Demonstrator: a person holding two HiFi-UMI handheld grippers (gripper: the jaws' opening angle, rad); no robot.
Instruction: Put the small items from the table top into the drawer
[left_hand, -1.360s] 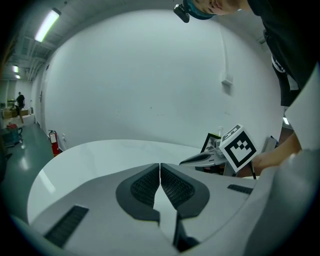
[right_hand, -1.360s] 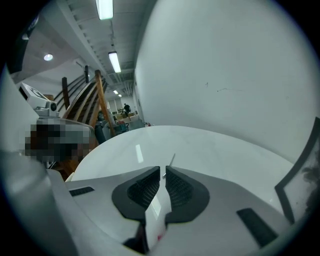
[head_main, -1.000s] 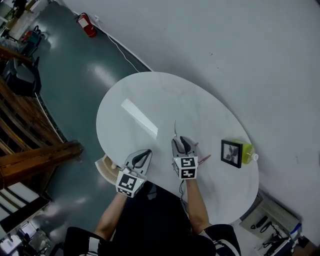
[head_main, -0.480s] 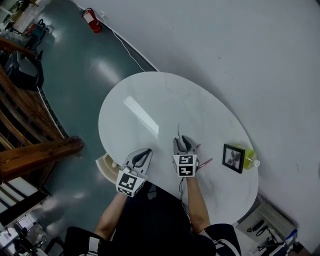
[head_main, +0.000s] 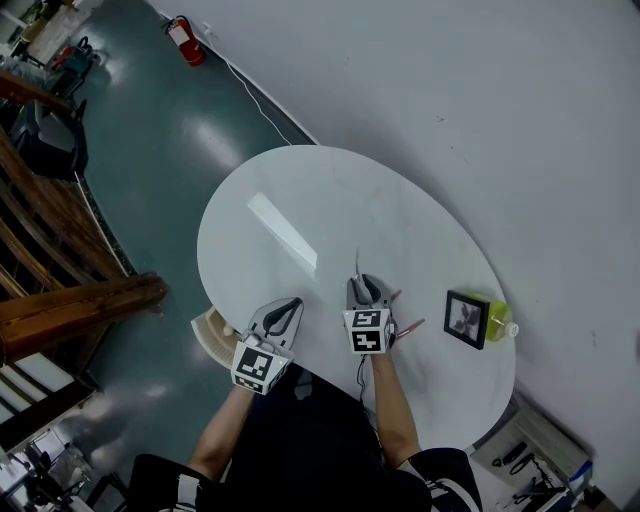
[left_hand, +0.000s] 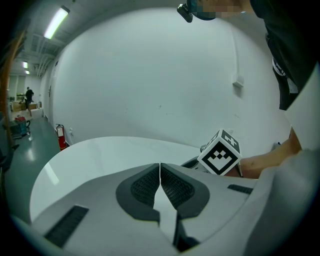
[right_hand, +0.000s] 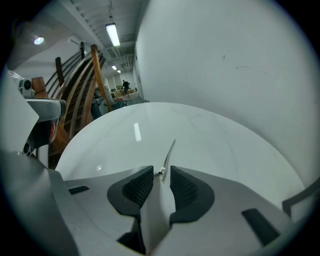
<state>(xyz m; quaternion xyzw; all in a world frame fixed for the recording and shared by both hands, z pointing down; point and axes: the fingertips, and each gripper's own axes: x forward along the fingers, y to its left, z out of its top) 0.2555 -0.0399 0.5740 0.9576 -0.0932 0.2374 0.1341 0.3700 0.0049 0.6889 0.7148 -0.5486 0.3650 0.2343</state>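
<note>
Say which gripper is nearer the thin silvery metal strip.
Right. The right gripper has its fingers, just closing, around the thin silvery metal strip, not pressing it; the left gripper, shut, sits leftward at the white table edge.

Looks like a big workshop or lab hall: glossy grey-green floor (head_main: 150, 150), red fire extinguisher (head_main: 185, 40) by a plain white wall (head_main: 480, 120), curved wooden beams (head_main: 60, 260), tube lights (right_hand: 112, 34) under a bare ceiling, one white oval table (head_main: 330, 200)
</note>
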